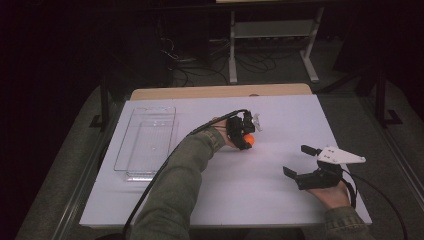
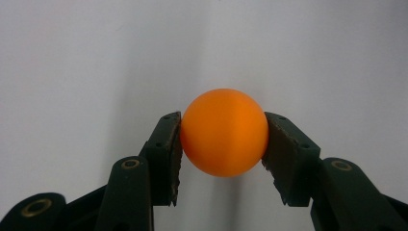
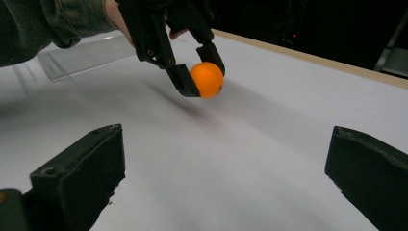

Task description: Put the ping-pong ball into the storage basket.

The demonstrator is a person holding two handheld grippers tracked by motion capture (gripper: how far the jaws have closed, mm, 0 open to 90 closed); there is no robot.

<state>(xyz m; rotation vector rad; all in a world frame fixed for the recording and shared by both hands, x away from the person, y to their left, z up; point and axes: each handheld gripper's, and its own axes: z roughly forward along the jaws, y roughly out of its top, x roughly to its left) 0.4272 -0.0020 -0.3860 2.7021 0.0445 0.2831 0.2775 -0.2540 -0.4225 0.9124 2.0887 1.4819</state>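
Observation:
An orange ball (image 1: 249, 140) is clamped between the jaws of my left gripper (image 1: 246, 140) near the middle of the white table. In the left gripper view the ball (image 2: 224, 132) is pressed from both sides by the black pads (image 2: 169, 154), just above the white surface. The right gripper view shows the same ball (image 3: 207, 80) held a little above the table by the left gripper (image 3: 201, 77). My right gripper (image 1: 296, 162) rests at the front right of the table, its jaws spread wide with nothing between them.
A clear plastic tray (image 1: 147, 141) lies at the left of the white table top (image 1: 280, 115), seen too as the tray (image 3: 82, 55) behind the left hand. A wooden edge runs along the far side. Dark floor, cables and a metal stand lie beyond.

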